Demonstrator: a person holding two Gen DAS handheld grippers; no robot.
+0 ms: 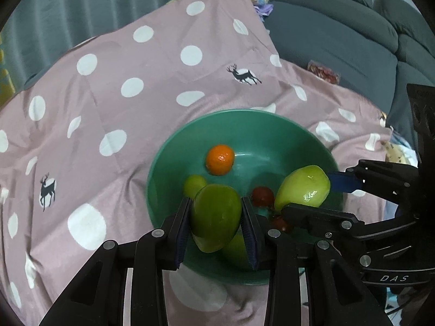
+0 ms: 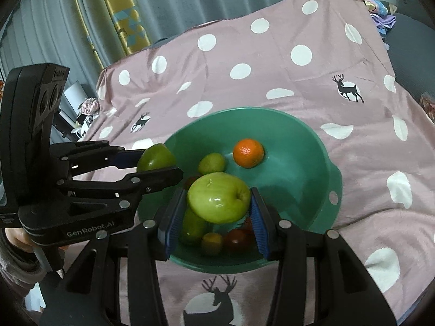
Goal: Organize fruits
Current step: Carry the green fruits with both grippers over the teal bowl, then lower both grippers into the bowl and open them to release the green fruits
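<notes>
A green bowl [image 1: 244,130] [image 2: 299,141] sits on a pink polka-dot cloth. In it lie an orange [image 1: 219,159] [image 2: 248,153], small green fruits [image 1: 193,184] [image 2: 211,163] and red fruits [image 1: 262,195] [image 2: 236,240]. My left gripper [image 1: 216,217] is shut on a green apple [image 1: 216,217] above the bowl's near left side; it also shows in the right wrist view [image 2: 155,159]. My right gripper [image 2: 217,206] is shut on a second green apple [image 2: 218,197] [image 1: 303,187] above the bowl's near right part.
The cloth [image 1: 122,108] covers a table with deer prints. A grey sofa [image 1: 353,40] stands behind on the right, grey curtains [image 2: 68,27] on the left. A small red packet [image 1: 323,72] lies at the cloth's far right edge.
</notes>
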